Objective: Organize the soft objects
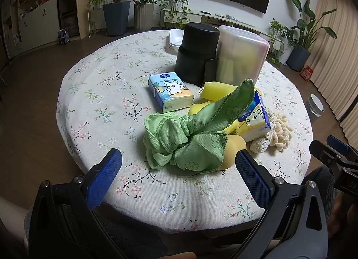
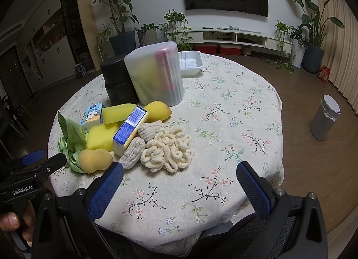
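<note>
Both grippers hover at the near edge of the round table (image 2: 246,93), and nothing is picked up yet. The left gripper (image 1: 179,165) has its fingers spread wide, empty, aimed straight at the crumpled green cloth (image 1: 183,138). The right gripper (image 2: 180,177) is spread wide too, empty, with the cream curly scrubber (image 2: 167,149) just ahead of it.

The soft things sit in one tight heap: the cloth, yellow sponges (image 2: 101,137), a peanut-shaped sponge (image 2: 95,157), two tissue packs (image 1: 171,92), and knitted pads (image 2: 132,152) touching the scrubber.

Here's the danger, I'd say. One tissue pack (image 1: 252,118) leans on the sponges with a raised fold of the cloth resting against it, so a pull on that cloth could drag the pack over and scatter the heap. The cloth is limp, too: a pinch on one fold may lift only a corner and trail the rest across the table. And the peanut-shaped sponge sits right beside the left gripper's right finger, easy to nudge toward the edge.

Containers now. A frosted plastic box (image 2: 154,73) stands at the back, lidded, with yellow and pink shapes showing faintly inside; what they are, I can't tell. A black tub (image 1: 197,53) stands touching it, contents hidden. A white tray (image 2: 191,62) behind looks empty.
</note>
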`<state>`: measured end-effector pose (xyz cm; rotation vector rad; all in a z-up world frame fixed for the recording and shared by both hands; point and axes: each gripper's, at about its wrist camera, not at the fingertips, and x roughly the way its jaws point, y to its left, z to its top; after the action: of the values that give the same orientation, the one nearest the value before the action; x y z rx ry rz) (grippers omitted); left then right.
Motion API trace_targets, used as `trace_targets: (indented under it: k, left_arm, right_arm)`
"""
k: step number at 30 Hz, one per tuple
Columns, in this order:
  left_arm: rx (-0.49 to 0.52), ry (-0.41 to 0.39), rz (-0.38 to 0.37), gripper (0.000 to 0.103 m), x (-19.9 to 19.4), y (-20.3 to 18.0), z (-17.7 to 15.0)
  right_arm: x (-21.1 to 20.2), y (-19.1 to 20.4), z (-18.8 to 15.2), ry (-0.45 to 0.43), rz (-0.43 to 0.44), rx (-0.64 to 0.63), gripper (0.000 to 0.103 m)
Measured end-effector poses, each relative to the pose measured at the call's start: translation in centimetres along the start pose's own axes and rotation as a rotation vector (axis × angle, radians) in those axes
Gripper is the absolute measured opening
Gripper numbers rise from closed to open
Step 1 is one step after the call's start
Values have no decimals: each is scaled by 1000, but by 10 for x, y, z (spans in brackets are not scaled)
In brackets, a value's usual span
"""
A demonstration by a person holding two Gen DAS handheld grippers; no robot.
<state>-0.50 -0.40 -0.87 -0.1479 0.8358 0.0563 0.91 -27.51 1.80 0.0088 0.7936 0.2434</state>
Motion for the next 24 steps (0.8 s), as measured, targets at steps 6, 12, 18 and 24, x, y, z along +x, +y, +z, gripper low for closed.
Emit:
trace_targets:
  k: [6, 12, 18, 24]
  left_arm:
    - [-1, 3, 0, 103, 1, -1, -1]
    - [-4, 12, -1, 103, 5, -2, -6]
    - [21, 9, -22, 103, 6, 0, -16]
    - [124, -22, -102, 102, 4, -17, -32]
  right_arm:
    - [0, 0, 0, 2, 1, 1, 103]
    - [2, 1, -4, 11, 2, 4, 103]
    - [8, -4, -7, 25, 5, 12, 103]
    - [16, -15, -13, 55, 22, 15, 103]
